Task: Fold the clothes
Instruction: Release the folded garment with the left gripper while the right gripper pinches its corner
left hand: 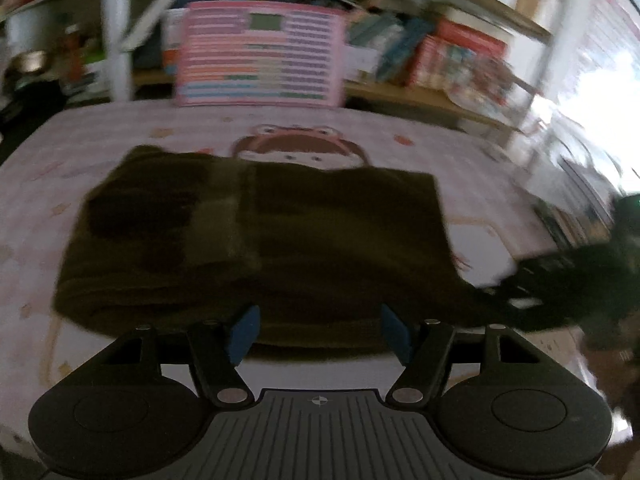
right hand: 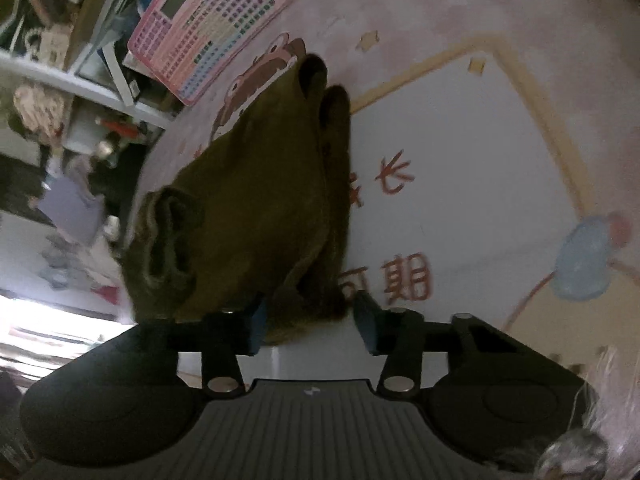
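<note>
While both grippers hang over the mat, quick rundown
Garment: dark olive-brown garment [left hand: 256, 240], folded into a rough rectangle, lying flat on the pink cartoon mat [left hand: 472, 160]; fills the centre of the left-wrist frame, runs from upper centre to lower centre in the right-wrist frame [right hand: 256, 208]
Left gripper: left gripper [left hand: 320, 332] at bottom centre, blue pads [left hand: 244, 334] spread apart, near edge of the cloth lying between them, pads not pressing it, so released
Right gripper: right gripper [right hand: 312, 326] at bottom centre of its frame, view rolled sideways; corner of the garment sits between the blue pads, left pad [right hand: 258, 326] touching cloth, right pad w/ a gap beside it, so not clamped yet
Background: pink keyboard toy [left hand: 260, 56] propped at the mat's far edge, upper centre; blurred shelves w/ books behind
Mat print: red characters [right hand: 404, 276] right of centre, right-wrist frame
</note>
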Action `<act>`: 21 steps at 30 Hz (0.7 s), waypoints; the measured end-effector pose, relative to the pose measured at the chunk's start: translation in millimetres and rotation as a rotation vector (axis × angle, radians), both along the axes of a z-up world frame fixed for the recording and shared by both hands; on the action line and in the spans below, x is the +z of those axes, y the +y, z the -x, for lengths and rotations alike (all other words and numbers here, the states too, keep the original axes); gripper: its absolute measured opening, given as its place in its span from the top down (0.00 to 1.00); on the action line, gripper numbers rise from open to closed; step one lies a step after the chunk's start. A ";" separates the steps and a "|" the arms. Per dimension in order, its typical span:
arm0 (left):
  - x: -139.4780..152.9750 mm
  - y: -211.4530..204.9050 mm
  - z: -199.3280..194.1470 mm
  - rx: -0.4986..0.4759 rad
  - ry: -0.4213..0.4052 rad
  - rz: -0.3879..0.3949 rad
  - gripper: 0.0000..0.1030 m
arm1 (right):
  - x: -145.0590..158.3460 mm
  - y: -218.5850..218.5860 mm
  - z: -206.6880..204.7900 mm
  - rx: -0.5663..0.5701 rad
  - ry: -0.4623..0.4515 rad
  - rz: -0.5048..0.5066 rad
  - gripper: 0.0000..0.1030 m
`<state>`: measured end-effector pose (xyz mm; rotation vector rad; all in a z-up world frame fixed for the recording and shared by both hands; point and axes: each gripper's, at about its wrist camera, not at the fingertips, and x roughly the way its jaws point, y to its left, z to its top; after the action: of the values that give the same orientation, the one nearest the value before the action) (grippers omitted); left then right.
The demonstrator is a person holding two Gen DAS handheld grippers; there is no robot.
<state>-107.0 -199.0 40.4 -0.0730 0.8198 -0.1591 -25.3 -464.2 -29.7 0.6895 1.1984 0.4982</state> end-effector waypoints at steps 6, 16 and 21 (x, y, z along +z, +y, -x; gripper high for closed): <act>-9.2 -54.4 -7.2 -0.219 -0.031 -0.206 0.33 | 6.7 2.3 -12.3 -0.008 0.013 -0.070 0.88; -30.5 -126.6 -16.1 -0.467 -0.199 -0.559 0.71 | 30.6 6.6 -15.4 0.033 -0.038 -0.092 0.90; -38.0 -126.4 -23.2 -0.487 -0.163 -0.553 0.94 | 28.7 4.7 -17.4 0.029 -0.045 -0.091 0.82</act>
<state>-83.8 -325.4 2.3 0.6567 0.6829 -0.3856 -7.9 -459.4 -1.0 0.7353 1.1508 0.5926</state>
